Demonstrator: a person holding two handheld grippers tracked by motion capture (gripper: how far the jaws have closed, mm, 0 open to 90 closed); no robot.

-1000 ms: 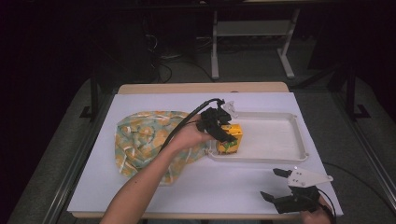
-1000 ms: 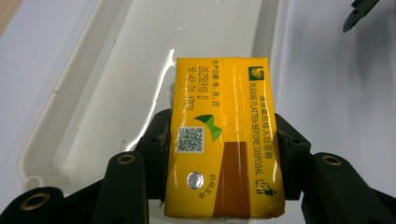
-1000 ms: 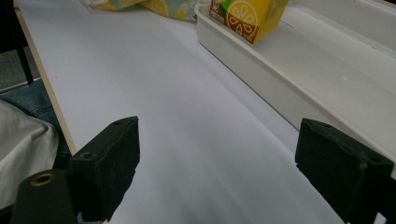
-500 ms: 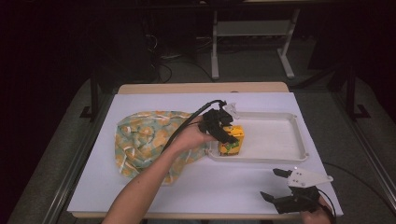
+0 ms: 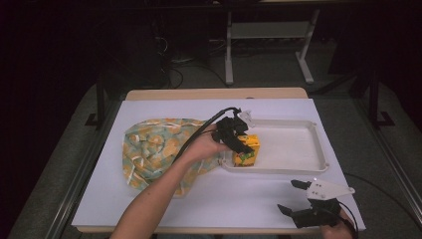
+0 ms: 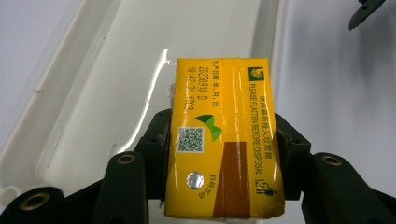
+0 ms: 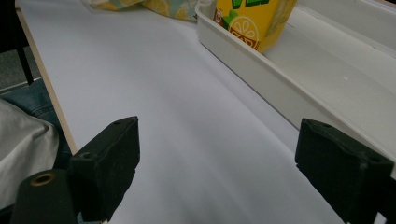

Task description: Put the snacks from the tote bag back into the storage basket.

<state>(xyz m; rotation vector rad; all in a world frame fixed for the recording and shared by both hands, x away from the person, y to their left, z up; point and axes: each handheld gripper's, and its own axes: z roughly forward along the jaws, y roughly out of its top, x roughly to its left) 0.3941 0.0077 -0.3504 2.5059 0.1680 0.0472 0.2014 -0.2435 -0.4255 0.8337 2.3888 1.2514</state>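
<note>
A yellow drink carton (image 5: pixel 247 151) is at the left end of the white tray (image 5: pixel 298 167), with my left gripper (image 5: pixel 239 142) shut on it. In the left gripper view the carton (image 6: pixel 224 140) fills the gap between both black jaws, printed side up, above the tray floor (image 6: pixel 116 70). My right gripper (image 5: pixel 294 198) stands open near the table's front right edge, nothing between its jaws. Its own view shows the gripper (image 7: pixel 224 158) spread wide over white tabletop, with the carton (image 7: pixel 252 18) farther off inside the tray wall (image 7: pixel 261 70); the carton's base is hidden.
A patterned yellow-green cloth bag (image 5: pixel 154 149) lies left of the tray, partly under the left forearm. The white sheet (image 5: pixel 239 199) covers the table between the tray and the front edge. A person's leg (image 7: pixel 28 102) shows past the table edge.
The left gripper has sunk slightly with the carton at the tray's left end. The right gripper has stayed put.
</note>
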